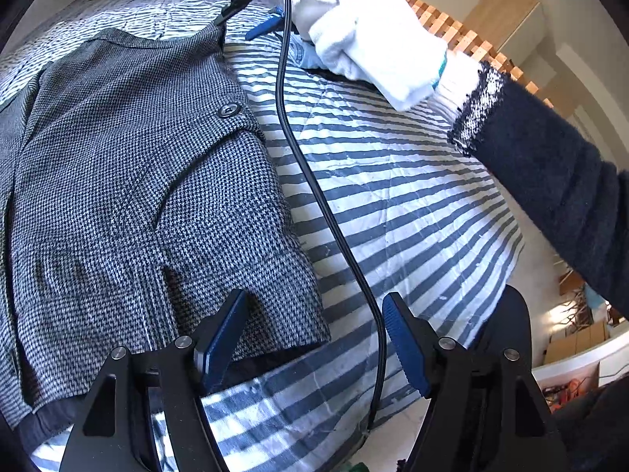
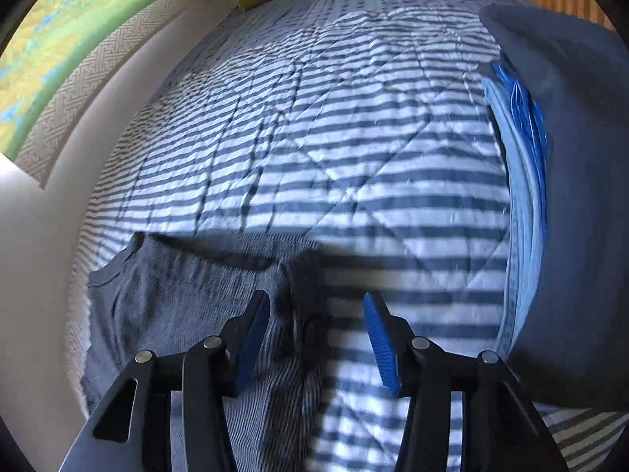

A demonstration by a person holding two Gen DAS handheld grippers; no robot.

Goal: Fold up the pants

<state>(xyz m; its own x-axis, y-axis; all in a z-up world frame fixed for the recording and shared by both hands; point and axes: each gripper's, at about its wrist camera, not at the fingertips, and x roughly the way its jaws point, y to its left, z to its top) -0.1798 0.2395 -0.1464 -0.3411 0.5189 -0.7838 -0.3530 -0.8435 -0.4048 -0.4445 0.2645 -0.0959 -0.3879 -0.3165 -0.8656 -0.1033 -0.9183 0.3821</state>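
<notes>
The pants (image 1: 129, 181) are coarse woven cloth in a fine grey houndstooth, matt, with a glossy dark button (image 1: 230, 110). The bedspread (image 1: 393, 196) is crinkled, quilted striped cotton. The left gripper (image 1: 314, 338) has matt black plastic arms, shiny metal pins and ribbed blue rubbery pads (image 1: 405, 346). A smooth black cable (image 1: 314, 188) has a slight sheen. The glove (image 1: 369, 35) is white knit; the sleeve (image 1: 550, 181) is fuzzy dark wool.

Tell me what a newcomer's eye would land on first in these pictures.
First, the grey houndstooth pants spread flat across the left of the striped quilt, a dark button showing near their right edge. Next, the white-gloved hand at the top of the left wrist view, with a black cable trailing down over the quilt. Both grippers, left and right, hang open and hold nothing.
</notes>
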